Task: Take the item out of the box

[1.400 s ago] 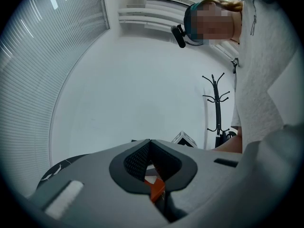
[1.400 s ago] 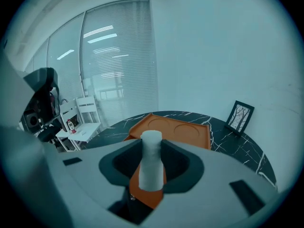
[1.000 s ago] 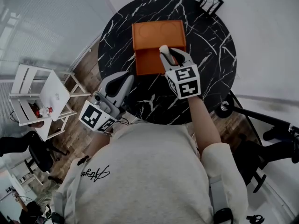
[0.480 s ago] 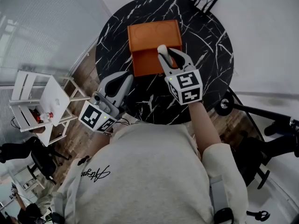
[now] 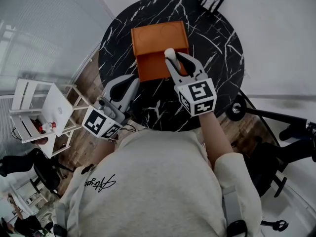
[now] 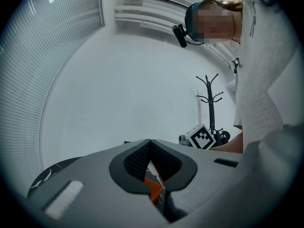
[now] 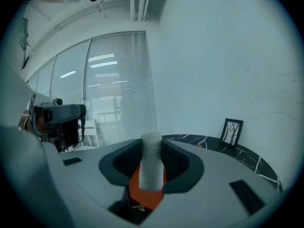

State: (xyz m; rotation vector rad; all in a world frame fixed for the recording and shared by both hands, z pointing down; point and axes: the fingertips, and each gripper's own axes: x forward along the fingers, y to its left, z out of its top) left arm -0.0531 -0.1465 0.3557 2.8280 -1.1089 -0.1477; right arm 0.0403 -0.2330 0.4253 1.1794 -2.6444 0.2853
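Right gripper (image 5: 178, 59) is pinching the white cylinder (image 5: 169, 53) upright between its jaws, over the near-right part of the orange box (image 5: 158, 36). Can't tell if its base is clear of the box wall. My read: lift straight up, hold the cylinder vertical, then carry it sideways off the box. Left gripper (image 5: 124, 87) has its jaws pressed together, empty, near-left of the box.
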